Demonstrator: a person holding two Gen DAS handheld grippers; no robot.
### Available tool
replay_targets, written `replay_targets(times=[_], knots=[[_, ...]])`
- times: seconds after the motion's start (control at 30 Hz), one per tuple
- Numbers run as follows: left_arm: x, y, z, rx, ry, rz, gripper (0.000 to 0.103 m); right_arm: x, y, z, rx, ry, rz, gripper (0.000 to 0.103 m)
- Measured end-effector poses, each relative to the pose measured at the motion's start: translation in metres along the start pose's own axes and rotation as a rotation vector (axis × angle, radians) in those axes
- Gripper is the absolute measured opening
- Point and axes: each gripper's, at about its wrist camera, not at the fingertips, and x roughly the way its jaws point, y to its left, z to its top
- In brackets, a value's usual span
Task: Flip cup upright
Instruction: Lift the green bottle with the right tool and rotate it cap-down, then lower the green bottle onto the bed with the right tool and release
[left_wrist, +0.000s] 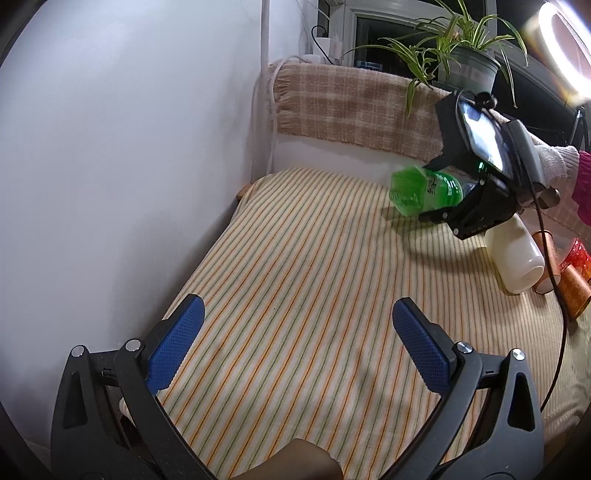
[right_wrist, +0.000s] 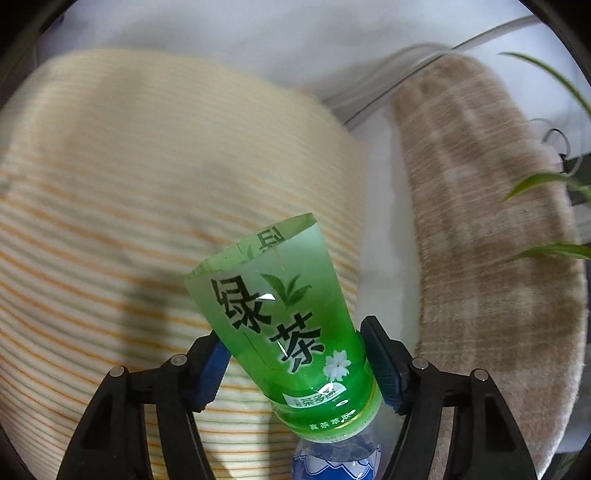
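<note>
The cup is a green cut-off tea bottle (right_wrist: 291, 328) with dark Chinese lettering. My right gripper (right_wrist: 295, 354) is shut on it near its closed base, and its open rim points away from the camera. In the left wrist view the right gripper (left_wrist: 436, 192) holds the green cup (left_wrist: 424, 190) lying sideways just above the striped cloth (left_wrist: 295, 277), open end to the left. My left gripper (left_wrist: 295, 317) is open and empty, low over the cloth near its front edge.
A white cup (left_wrist: 517, 258) lies on its side at the right, with copper-coloured cups (left_wrist: 569, 284) and a red one (left_wrist: 580, 254) beside it. A white wall (left_wrist: 129, 166) runs along the left. A plaid cloth (left_wrist: 351, 107) and a potted plant (left_wrist: 469, 62) stand behind.
</note>
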Motion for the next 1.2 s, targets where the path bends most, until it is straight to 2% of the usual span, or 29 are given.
replay_targets(times=[0.33,0.57,0.77,0.83,1.03,1.2], knots=[[-0.025,0.002,-0.002,-0.005,-0.045,0.000,0.103,-0.072,-0.004,0.018,0.178,-0.212,0.027,0.070],[-0.041,-0.002,-0.007,-0.006,-0.057,-0.037,0.103,-0.138,0.015,-0.009,0.397,-0.305,0.068,0.070],[-0.046,-0.017,-0.015,0.006,-0.009,-0.132,0.103,-0.179,0.047,-0.061,0.702,-0.320,0.135,0.070],[-0.050,-0.024,-0.019,0.016,-0.004,-0.151,0.103,-0.186,0.057,-0.083,0.830,-0.317,0.181,0.070],[-0.053,-0.043,-0.023,0.031,0.029,-0.225,0.103,-0.174,0.093,-0.155,1.295,-0.213,0.393,0.070],[-0.059,-0.056,-0.025,0.049,0.034,-0.254,0.103,-0.158,0.131,-0.210,1.603,-0.204,0.569,0.071]])
